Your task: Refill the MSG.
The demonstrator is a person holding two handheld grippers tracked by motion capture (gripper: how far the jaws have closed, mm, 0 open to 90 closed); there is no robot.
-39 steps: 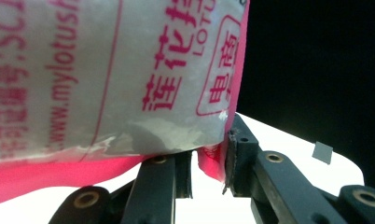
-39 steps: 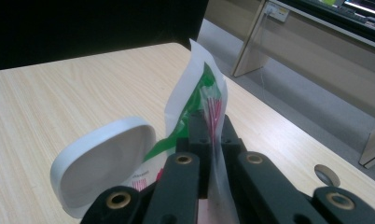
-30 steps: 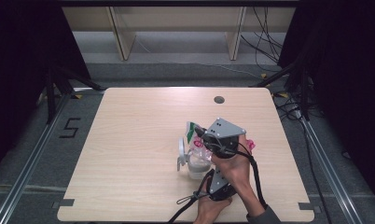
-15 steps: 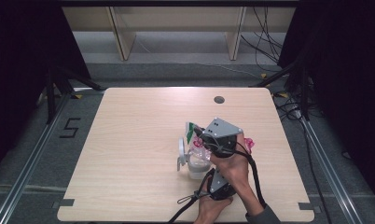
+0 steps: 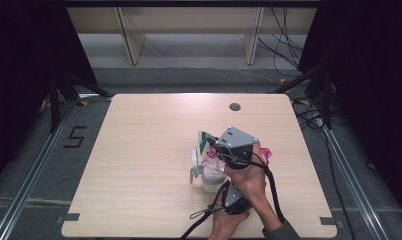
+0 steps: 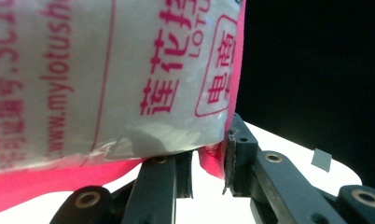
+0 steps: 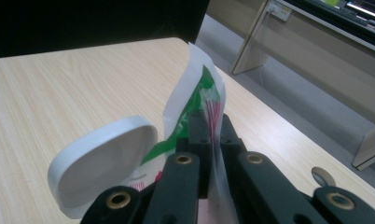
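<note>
A plastic bag printed in pink, green and white point(image 5: 207, 140) is held between both grippers over a clear tub point(image 5: 209, 181) with an open white lid point(image 5: 194, 160). My right gripper point(image 7: 212, 126), under its grey plate point(image 5: 235, 141), is shut on the bag's upper edge point(image 7: 197, 93), just past the lid point(image 7: 101, 168). Close in the left gripper view, the bag's pink-edged lower part point(image 6: 106, 84) has a corner pinched in my left gripper point(image 6: 209, 163). The left gripper's black body point(image 5: 233, 199) sits near the table's front edge, beneath the right forearm.
The wooden table point(image 5: 139, 150) has a round cable hole point(image 5: 234, 106) near its far edge, which the right gripper view also catches as a cable hole point(image 7: 323, 176). Shelf legs point(image 5: 131, 40) stand beyond the table. Cables point(image 5: 289, 35) lie on the floor at far right.
</note>
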